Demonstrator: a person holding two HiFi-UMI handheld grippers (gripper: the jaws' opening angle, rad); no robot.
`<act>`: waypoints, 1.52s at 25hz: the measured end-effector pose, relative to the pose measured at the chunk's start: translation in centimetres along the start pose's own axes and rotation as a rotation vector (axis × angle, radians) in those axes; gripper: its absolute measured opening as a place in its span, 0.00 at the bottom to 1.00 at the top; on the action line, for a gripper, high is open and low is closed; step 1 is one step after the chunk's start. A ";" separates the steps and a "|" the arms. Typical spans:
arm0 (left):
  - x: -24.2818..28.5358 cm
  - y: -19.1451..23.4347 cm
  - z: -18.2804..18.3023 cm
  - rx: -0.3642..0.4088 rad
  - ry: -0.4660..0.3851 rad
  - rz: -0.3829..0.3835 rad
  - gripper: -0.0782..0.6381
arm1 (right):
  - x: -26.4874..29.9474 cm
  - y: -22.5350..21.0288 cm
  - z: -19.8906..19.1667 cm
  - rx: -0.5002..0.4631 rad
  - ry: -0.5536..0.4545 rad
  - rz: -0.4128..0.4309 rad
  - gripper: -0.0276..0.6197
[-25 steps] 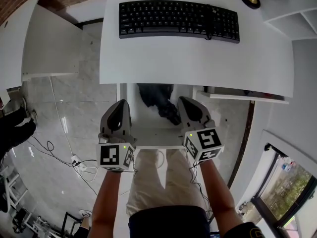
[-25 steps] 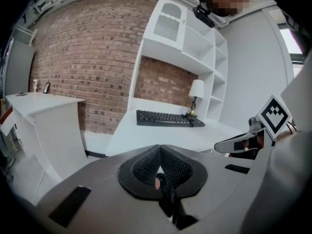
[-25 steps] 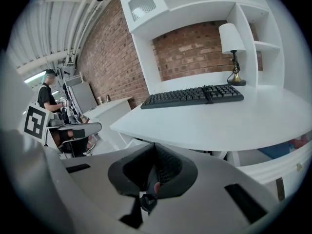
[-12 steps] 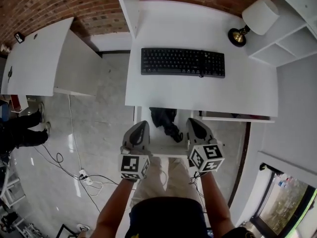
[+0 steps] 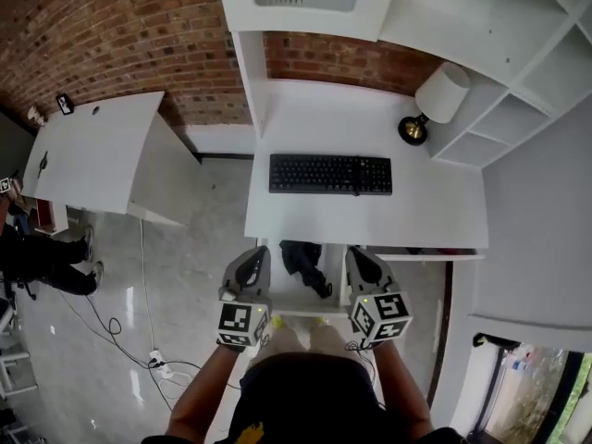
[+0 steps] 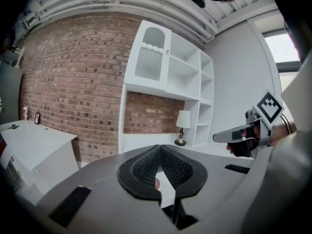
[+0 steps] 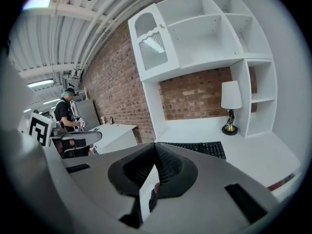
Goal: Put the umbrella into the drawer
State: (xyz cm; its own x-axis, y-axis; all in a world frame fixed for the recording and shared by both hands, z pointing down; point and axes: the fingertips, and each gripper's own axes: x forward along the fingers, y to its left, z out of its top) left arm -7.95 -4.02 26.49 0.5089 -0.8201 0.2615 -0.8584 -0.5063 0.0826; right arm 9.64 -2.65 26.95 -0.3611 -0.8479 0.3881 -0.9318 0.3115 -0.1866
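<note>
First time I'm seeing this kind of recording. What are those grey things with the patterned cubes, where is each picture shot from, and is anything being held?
No robot here: a person holds a two-jaw gripper in each hand; the marker cubes are part of them. The head view comes from a camera on the person's head, looking steeply down: left gripper at left, right gripper at right. The other two pictures come from cameras riding on each gripper, looking along its jaws. In both, the jaws are together with nothing between them, so nothing is held. Ahead is a white desk with a keyboard and a lamp. Under it a drawer stands open, with a dark bundle, apparently the umbrella, lying inside.
</note>
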 end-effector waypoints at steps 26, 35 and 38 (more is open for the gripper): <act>-2.0 1.3 10.2 0.075 -0.140 0.036 0.13 | -4.9 -1.7 10.8 -0.089 -0.211 -0.092 0.05; -2.8 2.0 10.6 0.077 -0.155 0.061 0.13 | -5.0 -1.4 10.9 -0.081 -0.207 -0.091 0.05; -3.0 2.2 10.6 0.075 -0.157 0.066 0.13 | -5.0 -1.5 10.9 -0.078 -0.206 -0.098 0.05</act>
State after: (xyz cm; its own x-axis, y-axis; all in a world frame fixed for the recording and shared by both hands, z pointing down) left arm -10.61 -5.52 15.67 0.4604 -0.8808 0.1106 -0.8861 -0.4636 -0.0033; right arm 13.24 -3.50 15.48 -0.2614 -0.9429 0.2066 -0.9648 0.2491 -0.0837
